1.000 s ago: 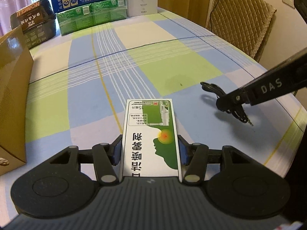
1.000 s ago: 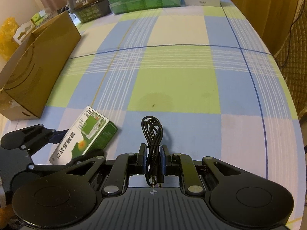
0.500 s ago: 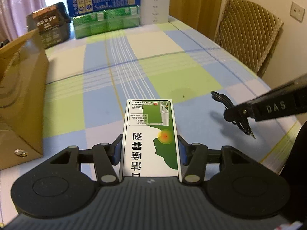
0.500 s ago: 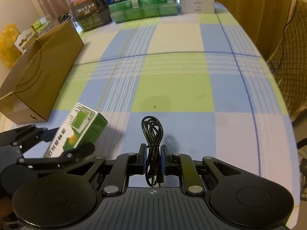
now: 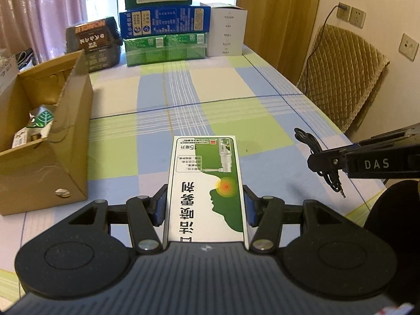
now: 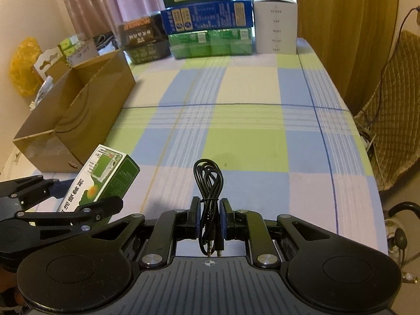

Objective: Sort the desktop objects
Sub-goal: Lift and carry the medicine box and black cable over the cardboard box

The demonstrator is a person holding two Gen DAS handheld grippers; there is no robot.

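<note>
- The checked table (image 6: 246, 120) lies bare through its middle; its right edge drops off towards a quilted chair (image 5: 341, 78) at 2 o'clock
- One open cardboard box (image 5: 52, 157) sits at 9 o'clock by the left edge, with packets inside
- A stack of boxes (image 6: 207, 21) lines the far edge at 12 o'clock
- The left gripper (image 5: 204, 207) is clamped on one medicine box (image 5: 204, 183), held above the table
- The right gripper (image 6: 210, 218) pinches one coiled black cable (image 6: 208, 181), plugs hanging towards the camera
- Seen from the right wrist, the medicine box sits at 9 o'clock, just beside the cardboard box
</note>
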